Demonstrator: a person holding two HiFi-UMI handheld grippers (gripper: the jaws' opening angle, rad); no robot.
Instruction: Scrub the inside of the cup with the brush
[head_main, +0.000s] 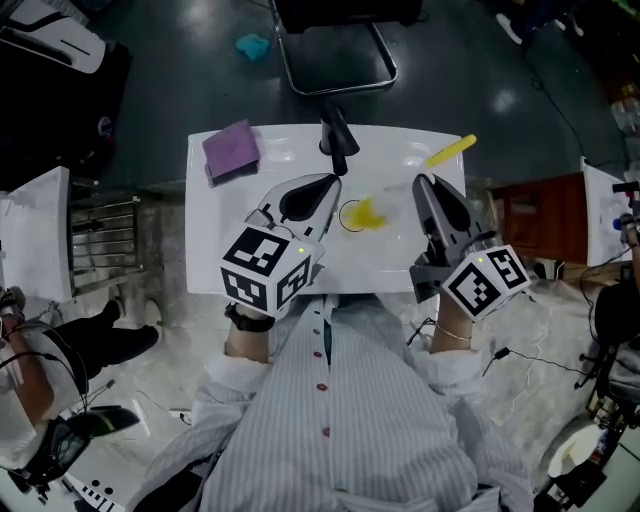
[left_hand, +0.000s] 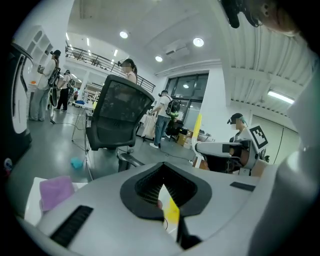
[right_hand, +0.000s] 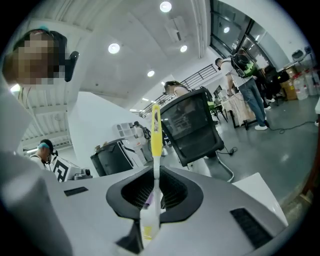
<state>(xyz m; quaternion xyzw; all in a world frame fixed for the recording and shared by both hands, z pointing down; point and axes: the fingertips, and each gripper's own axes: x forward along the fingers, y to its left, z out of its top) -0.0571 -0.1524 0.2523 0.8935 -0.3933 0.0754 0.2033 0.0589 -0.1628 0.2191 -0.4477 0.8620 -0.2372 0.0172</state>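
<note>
Pre-scrub: my left claw (left_hand: 164, 199) pinches the clear yellow-marked cup (head_main: 366, 215), my right claw (right_hand: 152, 200) grips the slim yellow-white brush (right_hand: 156, 137), which I next steer leftward into it.

Table (head_main: 385, 265): white top, smooth and glossy; plastic or laminate cannot be told.
Cloth (head_main: 232, 150), far left on the table: purple, soft, matt, slightly fuzzy.
Cup (head_main: 352, 215): clear glossy wall with a yellow part; plastic or glass undetermined.
Brush (right_hand: 155, 145): smooth plastic handle, yellow and white, slight sheen.
Left gripper (left_hand: 167, 207) and right gripper (right_hand: 152, 200): grey matt plastic shells; black ribbed pads (right_hand: 173, 190), rubbery in look; marker cubes (head_main: 265, 265) with matt printed faces.
Chair (right_hand: 192, 127), far side: black mesh back, bright polished metal tube frame.
Floor (head_main: 180, 70): dark, smooth, glossy, reflecting lamps.
Shirt (head_main: 330, 420): striped woven cloth, matt.
</note>
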